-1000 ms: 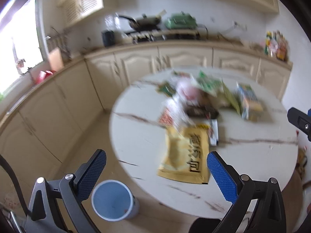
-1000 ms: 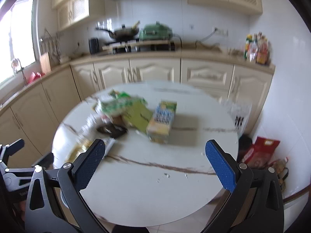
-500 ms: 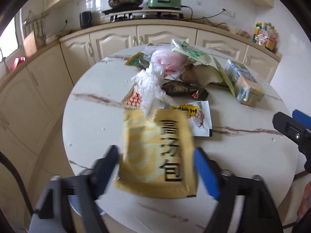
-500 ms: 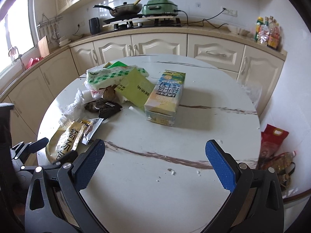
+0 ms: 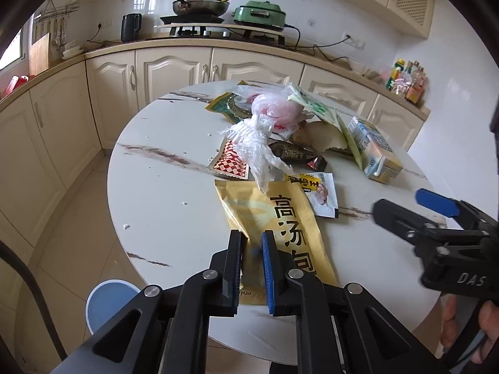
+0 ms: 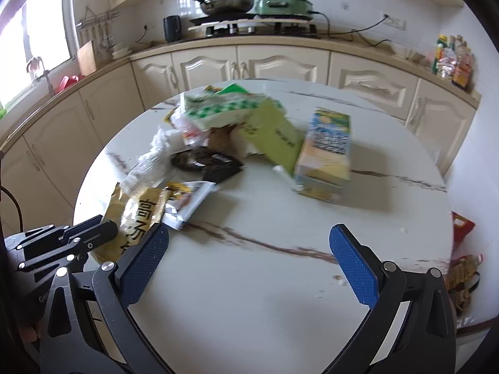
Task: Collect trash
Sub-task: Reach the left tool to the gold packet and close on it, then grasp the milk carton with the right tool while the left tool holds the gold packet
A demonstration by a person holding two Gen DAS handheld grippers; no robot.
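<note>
A pile of trash lies on the round white marble table point(image 5: 162, 205). Nearest me is a gold soup packet point(image 5: 280, 221) with black characters; it also shows in the right wrist view point(image 6: 137, 215). My left gripper point(image 5: 252, 244) is shut on the packet's near left edge. Behind it lie clear crumpled plastic point(image 5: 255, 146), a small white sachet point(image 5: 321, 193), a dark wrapper point(image 5: 293, 152), green bags point(image 6: 249, 115) and a drink carton point(image 6: 327, 152). My right gripper point(image 6: 249, 249) is open and empty above the table's bare near part.
A blue waste bin point(image 5: 106, 299) stands on the floor left of the table, below its edge. Cream kitchen cabinets point(image 5: 174, 71) curve behind the table. A red bag point(image 6: 461, 224) and other items lie on the floor at the right.
My left gripper came in over the table edge and shut on the gold packet's edge. My right gripper has moved in closer over the table and stays open.
</note>
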